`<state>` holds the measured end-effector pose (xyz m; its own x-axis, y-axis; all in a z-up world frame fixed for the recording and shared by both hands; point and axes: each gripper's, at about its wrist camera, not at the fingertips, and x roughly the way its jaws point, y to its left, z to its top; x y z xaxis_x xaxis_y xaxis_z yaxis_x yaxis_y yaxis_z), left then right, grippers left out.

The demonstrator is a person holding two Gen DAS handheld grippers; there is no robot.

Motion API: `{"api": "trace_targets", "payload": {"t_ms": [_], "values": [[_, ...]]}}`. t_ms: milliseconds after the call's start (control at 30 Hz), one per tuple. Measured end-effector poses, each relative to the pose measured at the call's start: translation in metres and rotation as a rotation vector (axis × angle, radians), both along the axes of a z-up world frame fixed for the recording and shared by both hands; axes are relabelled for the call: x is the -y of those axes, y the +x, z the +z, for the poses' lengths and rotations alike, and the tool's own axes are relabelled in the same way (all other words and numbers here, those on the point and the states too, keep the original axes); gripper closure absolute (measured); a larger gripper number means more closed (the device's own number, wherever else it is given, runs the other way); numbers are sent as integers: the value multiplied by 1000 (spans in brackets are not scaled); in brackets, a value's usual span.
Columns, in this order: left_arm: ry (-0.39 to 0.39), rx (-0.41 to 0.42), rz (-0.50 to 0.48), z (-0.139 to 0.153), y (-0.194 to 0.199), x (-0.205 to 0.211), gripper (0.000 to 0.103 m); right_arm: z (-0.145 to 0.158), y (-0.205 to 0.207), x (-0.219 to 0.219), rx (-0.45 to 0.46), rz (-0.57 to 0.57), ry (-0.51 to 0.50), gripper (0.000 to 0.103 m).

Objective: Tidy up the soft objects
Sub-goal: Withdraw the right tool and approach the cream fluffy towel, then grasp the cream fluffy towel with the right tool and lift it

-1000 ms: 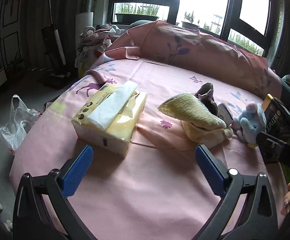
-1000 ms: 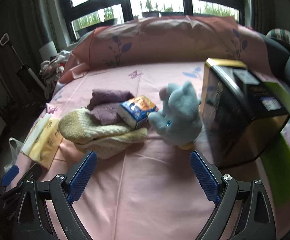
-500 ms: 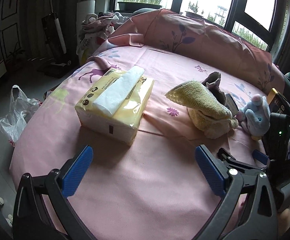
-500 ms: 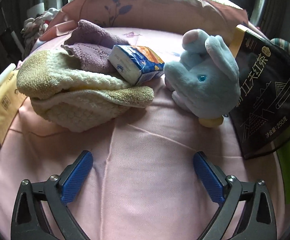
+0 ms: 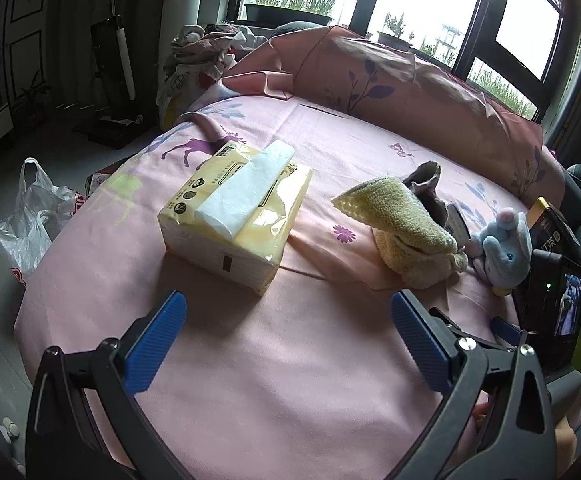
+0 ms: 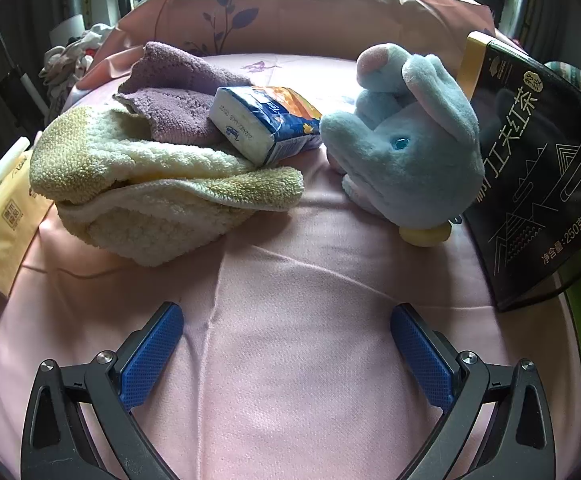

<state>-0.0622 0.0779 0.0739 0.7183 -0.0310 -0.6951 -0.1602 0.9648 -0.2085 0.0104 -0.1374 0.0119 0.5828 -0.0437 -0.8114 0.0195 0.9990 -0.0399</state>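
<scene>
Left tongs [image 5: 288, 320]: spread wide, nothing between the pads, above the bed [image 5: 290, 380]. Directly ahead lies a tissue pack [image 5: 236, 216] with one sheet protruding from its slot. Right tongs [image 6: 286, 334]: jaws have just been opening and stand wide, empty. Ahead-left of them lies a yellow towel [image 6: 150, 184] with a purple cloth [image 6: 178, 92] on it; a small tissue packet [image 6: 262, 122] leans on both. Ahead-right sits a blue plush [image 6: 406, 144] (touching the packet), with a black box [image 6: 538, 168] just beside it, farther right.
</scene>
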Motion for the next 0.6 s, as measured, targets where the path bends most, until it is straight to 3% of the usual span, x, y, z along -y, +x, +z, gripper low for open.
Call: {"api": "trace_targets", "payload": {"t_ms": [300, 400, 500, 600], "values": [[-65, -24, 27, 1, 7, -18, 1, 0, 7, -1, -14, -9, 8, 0], [-176, -59, 43, -4, 10, -32, 2, 4, 10, 0, -21, -17, 30, 0], [-312, -73, 23, -7, 12, -42, 2, 15, 8, 2, -15, -11, 116, 1], [-329, -68, 21, -5, 11, -44, 2, 40, 3, -6, 39, 43, 161, 4]]}}
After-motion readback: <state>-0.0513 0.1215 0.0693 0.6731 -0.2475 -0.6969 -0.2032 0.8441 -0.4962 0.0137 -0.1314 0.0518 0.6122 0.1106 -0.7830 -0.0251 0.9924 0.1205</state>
